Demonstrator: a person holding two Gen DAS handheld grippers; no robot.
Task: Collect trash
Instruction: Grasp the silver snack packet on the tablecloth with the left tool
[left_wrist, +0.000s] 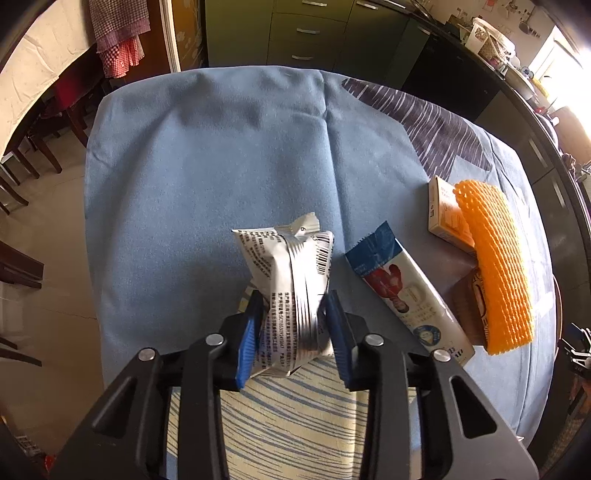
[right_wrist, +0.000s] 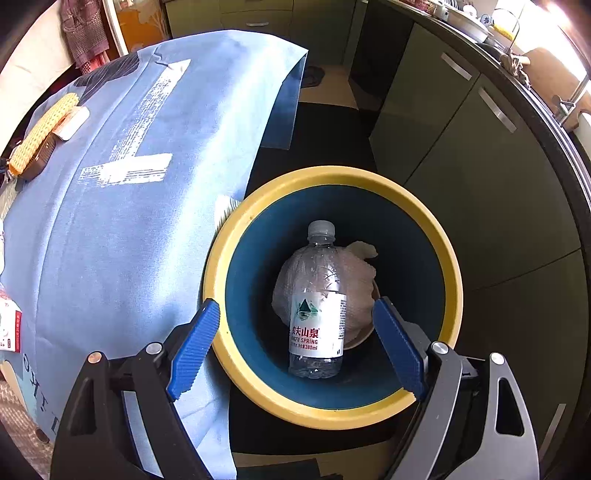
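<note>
My left gripper (left_wrist: 291, 325) is shut on a crumpled silver-white snack wrapper (left_wrist: 291, 280) and holds it above the blue tablecloth (left_wrist: 207, 155). To its right lie a white and blue wrapper (left_wrist: 406, 291), a small cardboard box (left_wrist: 445, 218) and an orange foam fruit net (left_wrist: 495, 266) over a brown item (left_wrist: 469, 306). My right gripper (right_wrist: 295, 347) is open and empty over a yellow-rimmed blue bin (right_wrist: 452, 280). Inside the bin stand a clear water bottle (right_wrist: 319, 299) and a pale crumpled bag (right_wrist: 360, 284).
The bin stands on a dark floor beside the table's draped edge (right_wrist: 236, 206). Green cabinets (right_wrist: 461, 155) run along the right. Dark wooden chairs (left_wrist: 22, 162) stand left of the table. A red and white carton (right_wrist: 9, 328) lies at the table's left edge.
</note>
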